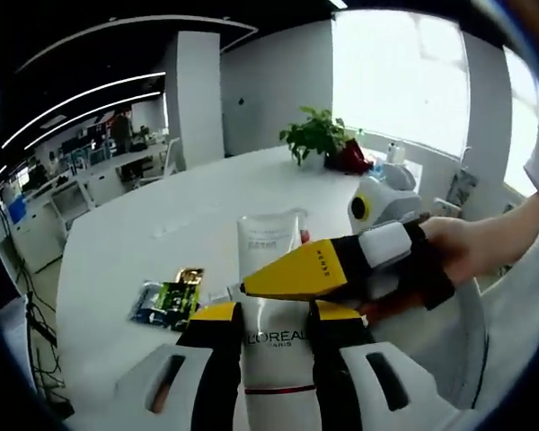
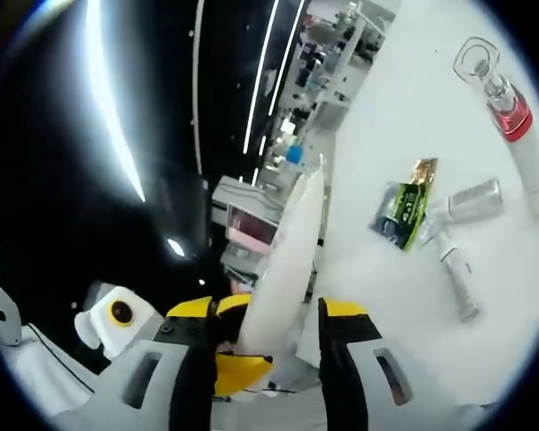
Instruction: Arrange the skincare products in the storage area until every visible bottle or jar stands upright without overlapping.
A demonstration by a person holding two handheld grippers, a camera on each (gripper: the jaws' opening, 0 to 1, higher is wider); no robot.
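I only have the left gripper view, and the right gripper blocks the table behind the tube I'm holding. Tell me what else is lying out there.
Observer: In the right gripper view, a silver tube lies flat beside the green sachet on the white table.
Operator: Keep going. List anything past it.
Observer: A long clear tube with a red band lies on its side farther along, apart from the silver tube.
Operator: Report whether anything there stands upright.
Observer: Nothing in that group does. A small white tube also lies flat, close to the silver tube.
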